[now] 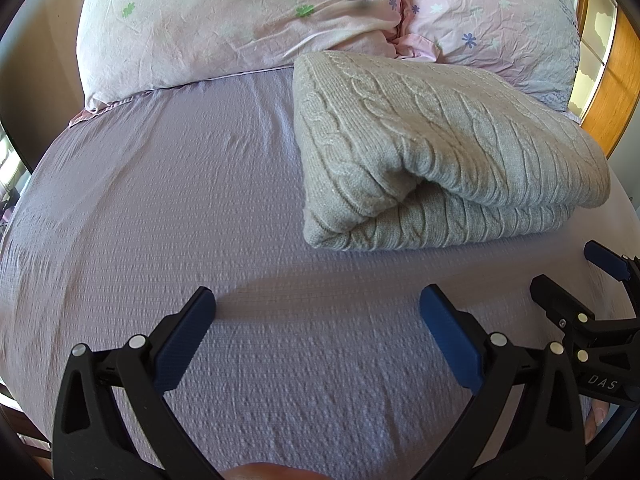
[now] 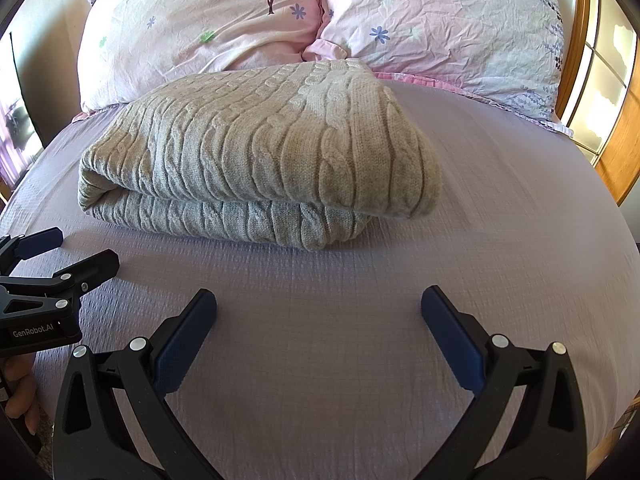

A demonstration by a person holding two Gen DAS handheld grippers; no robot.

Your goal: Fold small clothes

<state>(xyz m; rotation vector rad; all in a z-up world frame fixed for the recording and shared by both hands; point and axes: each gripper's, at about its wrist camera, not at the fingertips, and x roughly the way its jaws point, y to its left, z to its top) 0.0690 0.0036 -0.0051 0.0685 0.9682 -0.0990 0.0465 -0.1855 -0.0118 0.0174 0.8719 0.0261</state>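
Note:
A grey cable-knit sweater [image 1: 432, 148] lies folded in a thick bundle on the lilac bed sheet [image 1: 160, 208]; it also shows in the right wrist view [image 2: 256, 148]. My left gripper [image 1: 318, 304] is open and empty, hovering over bare sheet in front of the sweater's left end. My right gripper [image 2: 319, 304] is open and empty over the sheet in front of the sweater's right end. Each gripper shows in the other's view: the right gripper [image 1: 568, 272] at the right edge, the left gripper [image 2: 80, 248] at the left edge.
Two pink flowered pillows [image 1: 240, 24] [image 2: 440, 20] lie behind the sweater at the head of the bed. A wooden frame with glass panes [image 2: 600, 100] stands at the far right. The bed sheet [image 2: 500, 200] spreads around the sweater.

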